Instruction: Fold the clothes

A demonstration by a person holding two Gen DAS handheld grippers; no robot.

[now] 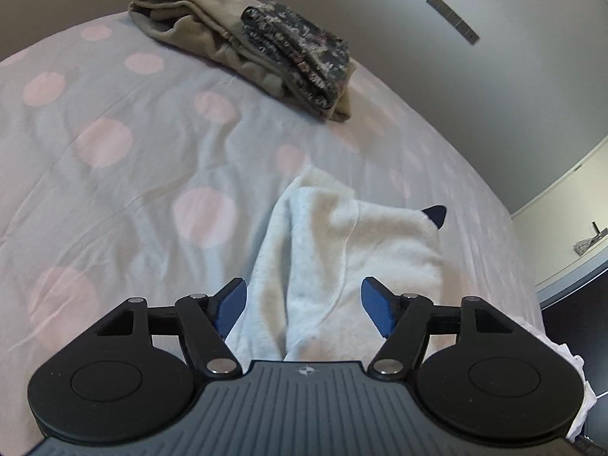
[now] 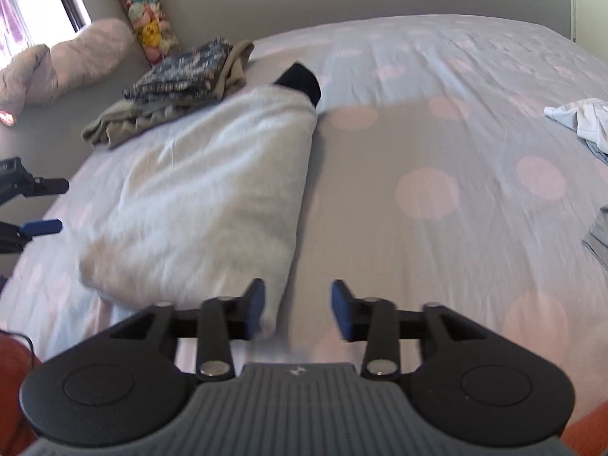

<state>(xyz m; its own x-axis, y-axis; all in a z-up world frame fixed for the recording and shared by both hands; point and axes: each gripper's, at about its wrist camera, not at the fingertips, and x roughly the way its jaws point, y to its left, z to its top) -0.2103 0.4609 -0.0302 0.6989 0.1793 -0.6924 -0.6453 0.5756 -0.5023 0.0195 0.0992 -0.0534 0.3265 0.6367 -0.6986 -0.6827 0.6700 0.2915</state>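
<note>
Claws first: the left gripper (image 1: 304,306) is sitting with its jaws spread wide, pinching nothing, and the white sweater (image 1: 342,250) is running straight out from between its blue pads (image 1: 231,304), lying under and ahead of them on the bed (image 1: 114,190). The right gripper (image 2: 297,309) is likewise spread and gripping nothing; its left pad (image 2: 255,306) is sitting right at the near corner of the sweater (image 2: 212,197), while its right pad is hanging over bare sheet. Whether either claw is touching the cloth is not something these views settle. Further out from the right claw, the sweater is lying as a long, partly folded slab angling away to the left, with a dark cuff (image 2: 300,79) poking from its far end. Beyond that, at the far left against the wall, a folded pile (image 2: 178,79) of patterned and khaki garments is resting. Off to the far right of the right claw, loose clothes (image 2: 581,117) are waiting on the sheet. The left claw is showing at the left edge of the right view. By the look of it, the sweater is mid-fold: narrowed, but not yet brought end to end. The next move is probably calling for both claws to close on the near edge, one at each corner, and carry it forward over the far end, keeping the layers together so the inner fold is not slipping out.
</note>
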